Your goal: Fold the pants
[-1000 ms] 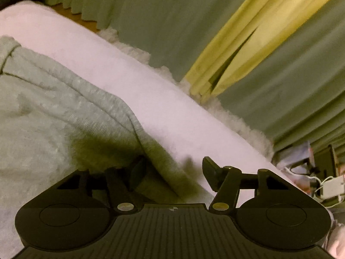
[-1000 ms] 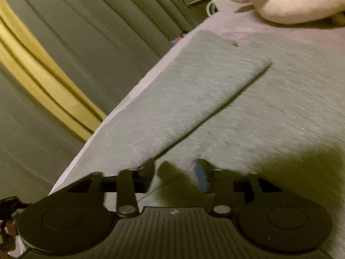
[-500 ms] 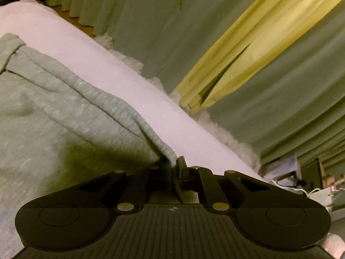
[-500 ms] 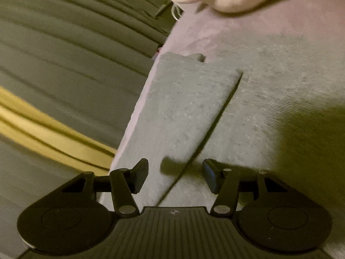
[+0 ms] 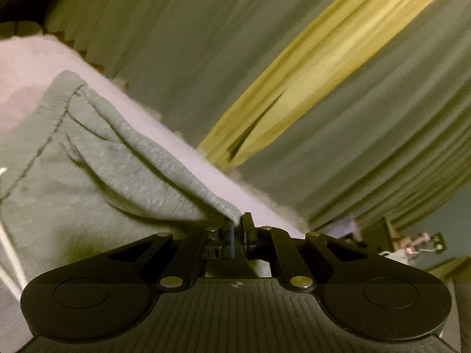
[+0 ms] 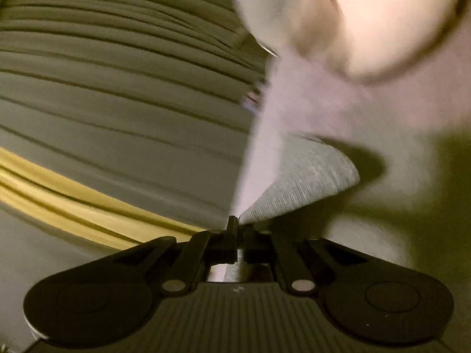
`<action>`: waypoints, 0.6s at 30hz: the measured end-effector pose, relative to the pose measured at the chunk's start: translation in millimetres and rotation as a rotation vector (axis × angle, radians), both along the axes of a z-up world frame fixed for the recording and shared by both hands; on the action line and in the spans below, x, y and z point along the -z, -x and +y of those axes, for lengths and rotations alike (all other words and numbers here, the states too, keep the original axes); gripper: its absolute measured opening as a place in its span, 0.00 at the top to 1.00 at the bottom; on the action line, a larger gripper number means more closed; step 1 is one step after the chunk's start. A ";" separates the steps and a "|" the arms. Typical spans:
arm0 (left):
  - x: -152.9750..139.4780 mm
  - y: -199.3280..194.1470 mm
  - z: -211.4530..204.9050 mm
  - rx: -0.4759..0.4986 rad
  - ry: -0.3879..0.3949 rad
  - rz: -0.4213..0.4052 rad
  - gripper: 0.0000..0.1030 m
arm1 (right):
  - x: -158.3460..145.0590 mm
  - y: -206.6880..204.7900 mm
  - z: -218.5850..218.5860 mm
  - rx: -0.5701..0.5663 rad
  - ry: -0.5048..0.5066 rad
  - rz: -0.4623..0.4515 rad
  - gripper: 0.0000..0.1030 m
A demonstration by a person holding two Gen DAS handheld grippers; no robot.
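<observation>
Grey sweatpants [image 5: 97, 176] lie on a pale pink bed cover [image 5: 38, 56]. In the left wrist view, my left gripper [image 5: 237, 226] is shut on the pants' edge near the waistband side, and the cloth is pulled up into taut folds. In the right wrist view, my right gripper [image 6: 238, 229] is shut on the edge of a pant leg [image 6: 306, 179]; the leg's cuff end rises off the bed and casts a shadow. The view is blurred.
Grey-green curtains [image 5: 206, 44] with a yellow panel [image 5: 309, 73] hang beyond the bed's far edge. A pale plush toy [image 6: 368, 20] lies on the bed ahead of the right gripper. Cables and small devices [image 5: 412, 244] sit at the right past the bed.
Both grippers went from open to shut on the pants: the left closed first, then the right. Both now lift the cloth, and the right view has swung toward the plush toy.
</observation>
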State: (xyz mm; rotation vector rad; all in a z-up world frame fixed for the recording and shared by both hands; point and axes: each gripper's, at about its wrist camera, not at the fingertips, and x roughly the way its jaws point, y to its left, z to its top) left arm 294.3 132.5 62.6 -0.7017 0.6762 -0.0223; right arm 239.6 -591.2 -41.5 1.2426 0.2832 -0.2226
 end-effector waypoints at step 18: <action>97.0 167.4 12.8 -0.084 -0.071 0.200 0.54 | 54.7 138.8 26.0 0.004 0.138 0.341 0.93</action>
